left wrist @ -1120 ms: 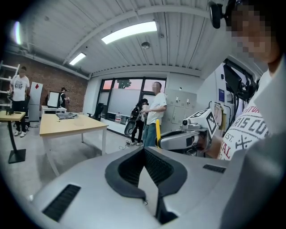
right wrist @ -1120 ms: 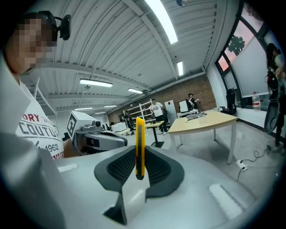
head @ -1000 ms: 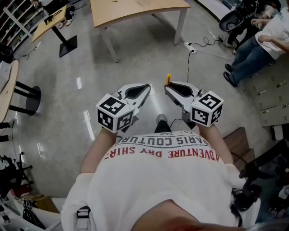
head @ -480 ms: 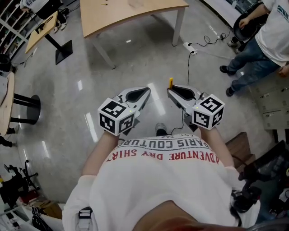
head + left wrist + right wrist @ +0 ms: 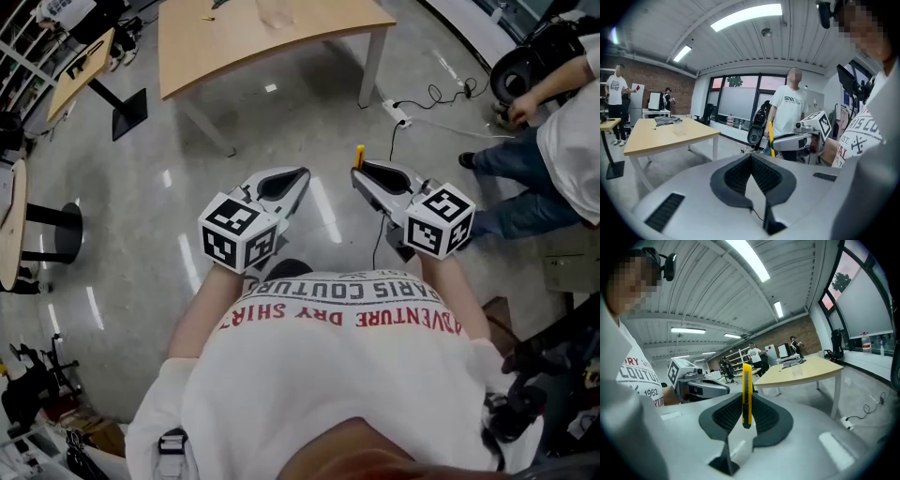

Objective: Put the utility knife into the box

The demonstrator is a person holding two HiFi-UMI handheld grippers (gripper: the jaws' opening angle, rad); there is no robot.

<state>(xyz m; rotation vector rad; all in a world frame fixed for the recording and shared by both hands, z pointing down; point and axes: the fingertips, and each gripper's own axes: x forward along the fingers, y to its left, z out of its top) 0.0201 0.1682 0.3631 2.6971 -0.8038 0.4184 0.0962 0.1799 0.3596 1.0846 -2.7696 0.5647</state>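
Note:
A yellow utility knife (image 5: pixel 358 155) stands upright in my right gripper (image 5: pixel 360 171), which is shut on it; in the right gripper view the knife (image 5: pixel 746 394) sticks up from between the dark pads. My left gripper (image 5: pixel 302 174) is held level beside it, a hand's width to the left, shut with nothing in it (image 5: pixel 751 157). Both hang in the air over the grey floor. A small clear container (image 5: pixel 272 13) sits on the wooden table (image 5: pixel 309 28) ahead, also seen as the clear container (image 5: pixel 679 128) in the left gripper view.
A power strip and black cable (image 5: pixel 401 114) lie on the floor right of the table leg. A person in jeans (image 5: pixel 553 141) crouches at the right. A black pedestal base (image 5: pixel 131 98) stands at the left. Another person (image 5: pixel 787 112) stands behind my right gripper (image 5: pixel 790 140).
The table has come nearer in the head view while both grippers kept their pose and spacing. The person at the right has shifted and bent down.

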